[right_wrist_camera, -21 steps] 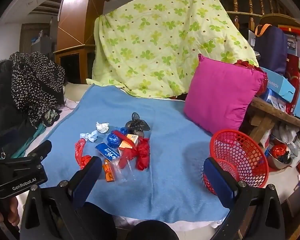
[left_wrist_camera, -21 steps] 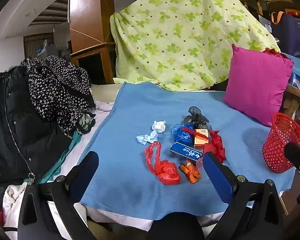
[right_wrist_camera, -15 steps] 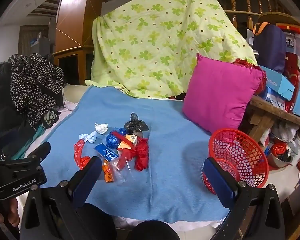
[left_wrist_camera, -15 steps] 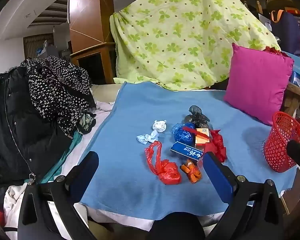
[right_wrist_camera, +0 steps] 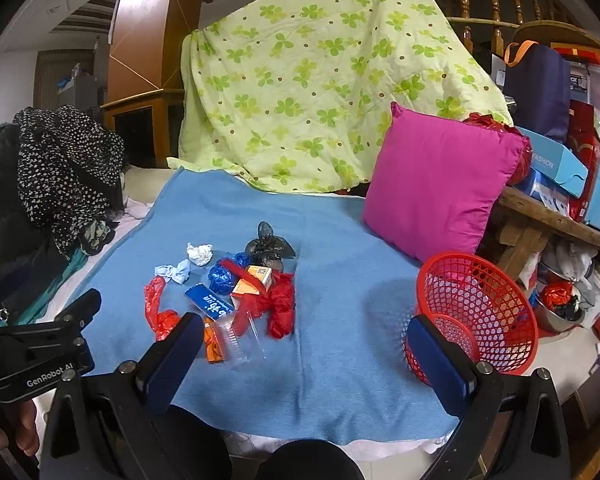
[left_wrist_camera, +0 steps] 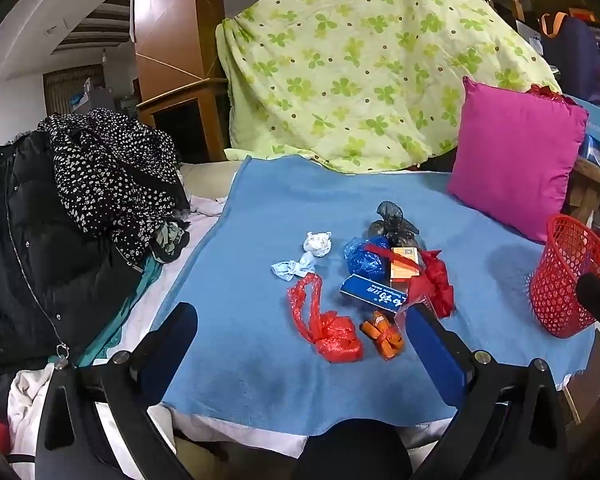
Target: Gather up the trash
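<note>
- Ahead of both my tongs, a heap of trash (left_wrist_camera: 372, 280) lies on the blue towel (left_wrist_camera: 260, 352), well short of the pink cushion (left_wrist_camera: 516, 164) and the green clover quilt (left_wrist_camera: 360, 72) behind it.
- My left gripper (left_wrist_camera: 300, 340) is released, jaws spread wide with nothing between the pads; just past its tips lie a red plastic bag (left_wrist_camera: 332, 336) and an orange wrapper (left_wrist_camera: 382, 332).
- Beyond those, from the left tongs, I see a dark blue box (left_wrist_camera: 374, 294), an orange carton (left_wrist_camera: 404, 266), a blue bag (left_wrist_camera: 364, 260), a black knotted bag (left_wrist_camera: 394, 224), a white paper wad (left_wrist_camera: 318, 243) and a pale blue twist (left_wrist_camera: 294, 267).
- My right gripper (right_wrist_camera: 306, 348) is released too, empty, hovering over bare towel; the heap sits ahead and toward its left finger, where a clear plastic cup (right_wrist_camera: 238, 340) lies beside the pad.
- Against its right finger stands the red mesh basket (right_wrist_camera: 480, 312), tilted, at the towel's edge.
- Off to the far left of my left tongs, dark clothes (left_wrist_camera: 60, 216) are piled.
</note>
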A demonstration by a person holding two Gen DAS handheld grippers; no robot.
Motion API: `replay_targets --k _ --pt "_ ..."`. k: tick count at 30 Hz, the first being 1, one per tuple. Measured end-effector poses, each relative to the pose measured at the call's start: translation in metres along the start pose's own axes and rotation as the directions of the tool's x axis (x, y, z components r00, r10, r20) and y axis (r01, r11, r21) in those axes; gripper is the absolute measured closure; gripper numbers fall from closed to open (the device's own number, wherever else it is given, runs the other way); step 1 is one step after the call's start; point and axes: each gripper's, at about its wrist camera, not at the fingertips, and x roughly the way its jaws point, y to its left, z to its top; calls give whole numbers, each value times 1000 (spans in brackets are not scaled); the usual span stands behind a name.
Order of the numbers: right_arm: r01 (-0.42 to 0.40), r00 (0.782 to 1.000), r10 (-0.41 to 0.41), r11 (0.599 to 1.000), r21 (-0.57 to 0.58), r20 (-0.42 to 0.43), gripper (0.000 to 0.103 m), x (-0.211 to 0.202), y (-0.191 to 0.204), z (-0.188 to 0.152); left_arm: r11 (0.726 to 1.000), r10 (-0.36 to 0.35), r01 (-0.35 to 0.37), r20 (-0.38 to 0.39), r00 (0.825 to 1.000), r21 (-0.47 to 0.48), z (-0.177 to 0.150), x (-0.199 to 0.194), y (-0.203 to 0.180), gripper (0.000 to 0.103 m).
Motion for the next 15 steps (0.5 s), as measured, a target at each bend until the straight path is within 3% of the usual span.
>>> replay_targets --k 15 --pt "-3 1000 3 1000 -12 -8 0 11 4 -6 1000 4 -5 -40 999 -4 -12 17 6 0"
